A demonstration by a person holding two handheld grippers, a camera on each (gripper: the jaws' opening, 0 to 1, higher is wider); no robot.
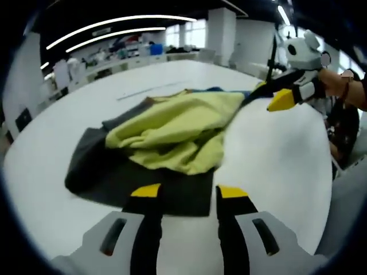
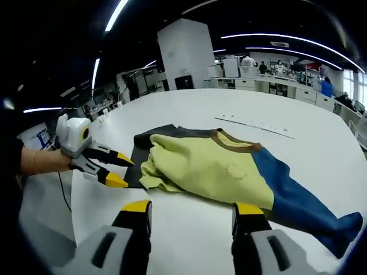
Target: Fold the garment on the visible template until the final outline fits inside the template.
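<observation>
The soft yellow cloth garment with a brown collar and blue sleeve [image 2: 218, 166] is lying rumpled and matt. The dark grey flat template sheet [image 1: 97, 172] under it is looking dull and smooth. The white table [image 1: 275, 166] is showing a smooth, faintly sheened surface. The yellow-tipped black plastic jaws are looking slightly glossy.

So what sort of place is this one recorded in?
Probably an open-plan office or lab: a big white table, rows of desks behind it, and long ceiling light strips.
</observation>
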